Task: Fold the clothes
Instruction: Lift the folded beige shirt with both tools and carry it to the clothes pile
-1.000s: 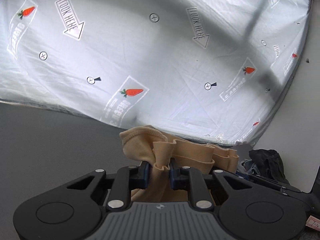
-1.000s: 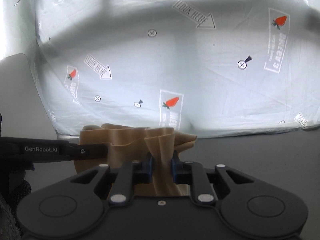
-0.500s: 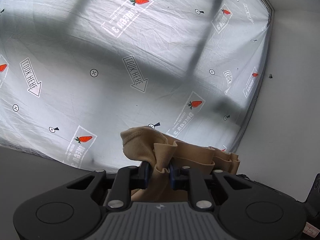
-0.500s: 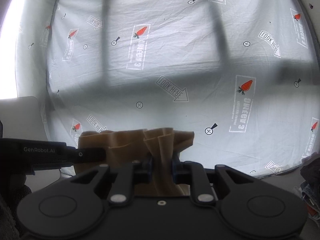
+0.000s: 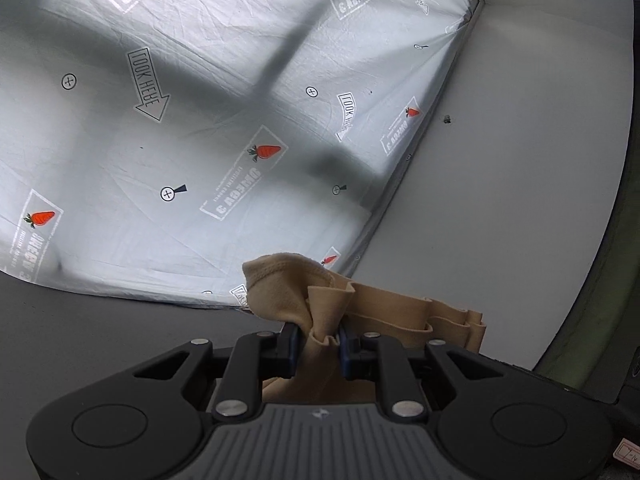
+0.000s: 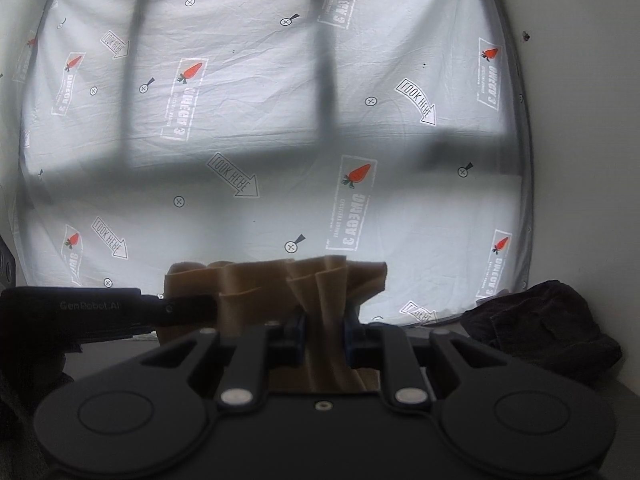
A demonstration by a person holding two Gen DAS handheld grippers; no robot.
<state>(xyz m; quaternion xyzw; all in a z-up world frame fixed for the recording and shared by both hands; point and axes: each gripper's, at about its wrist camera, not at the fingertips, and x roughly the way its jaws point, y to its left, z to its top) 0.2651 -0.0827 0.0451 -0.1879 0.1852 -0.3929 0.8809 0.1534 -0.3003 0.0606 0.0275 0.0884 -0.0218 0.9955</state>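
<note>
Currently the left gripper (image 5: 320, 338) and the right gripper (image 6: 325, 332) are each clamped on a bunched edge of the tan garment (image 6: 280, 284), which spans between them in the air above the dark tabletop (image 5: 100, 320). Keep both grips firm, spread the hands to tension the edge, and lower the cloth flat, clear of the dark clothing pile (image 6: 540, 332) at 3 o'clock in the right wrist view.

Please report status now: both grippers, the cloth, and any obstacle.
Left gripper shut on tan cloth. Right gripper shut on same cloth, bunched between them, lifted. Dark clothes pile at right, clear of it. Nothing in the way.
</note>
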